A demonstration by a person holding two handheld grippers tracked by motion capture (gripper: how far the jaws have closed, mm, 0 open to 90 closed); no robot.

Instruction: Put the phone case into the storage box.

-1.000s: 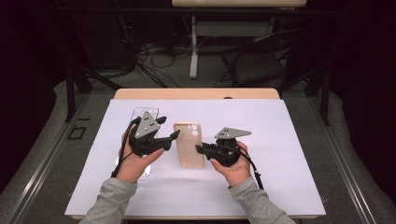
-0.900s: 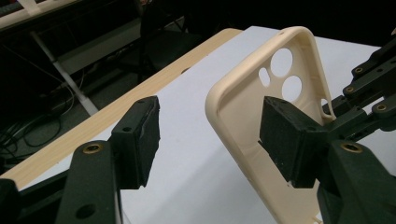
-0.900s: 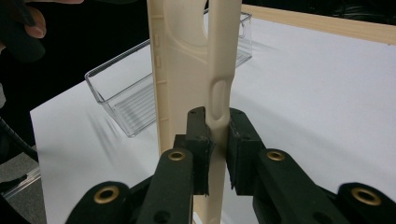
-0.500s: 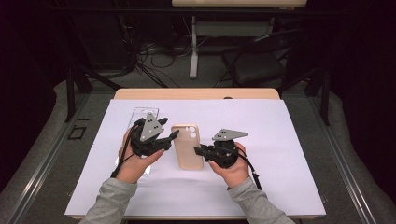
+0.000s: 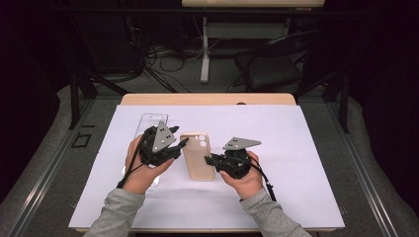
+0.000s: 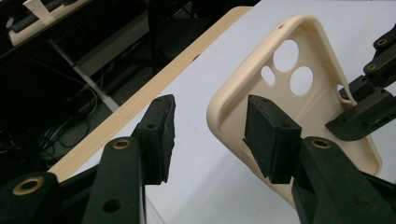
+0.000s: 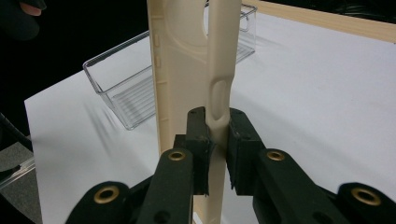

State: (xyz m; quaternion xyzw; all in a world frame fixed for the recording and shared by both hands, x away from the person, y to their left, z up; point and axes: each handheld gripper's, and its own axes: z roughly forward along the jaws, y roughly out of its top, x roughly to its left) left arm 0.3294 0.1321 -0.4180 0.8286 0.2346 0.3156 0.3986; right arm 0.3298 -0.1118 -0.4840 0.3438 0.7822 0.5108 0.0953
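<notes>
A cream-coloured, soft plastic phone case (image 5: pixel 197 155) lies on the white sheet covering the worktop (image 5: pixel 296 148), just right of a clear, rectangular plastic tray (image 5: pixel 148 123). The right gripper (image 7: pixel 215 135) is already clamped on the case's right side wall. The left gripper (image 6: pixel 210 135) has just been closing, with the case's left wall between its jaws, yet its pads stand apart and do not press. A two-sided hold looks half made; securing the left wall remains, then whatever follows with the case.

A white sheet (image 5: pixel 296 148) covers the wooden surface (image 5: pixel 207 99). Behind it the room is dark, with tangled cables (image 5: pixel 163 64) on the grey floor (image 5: pixel 44 163) and a white post (image 5: pixel 204 49).
</notes>
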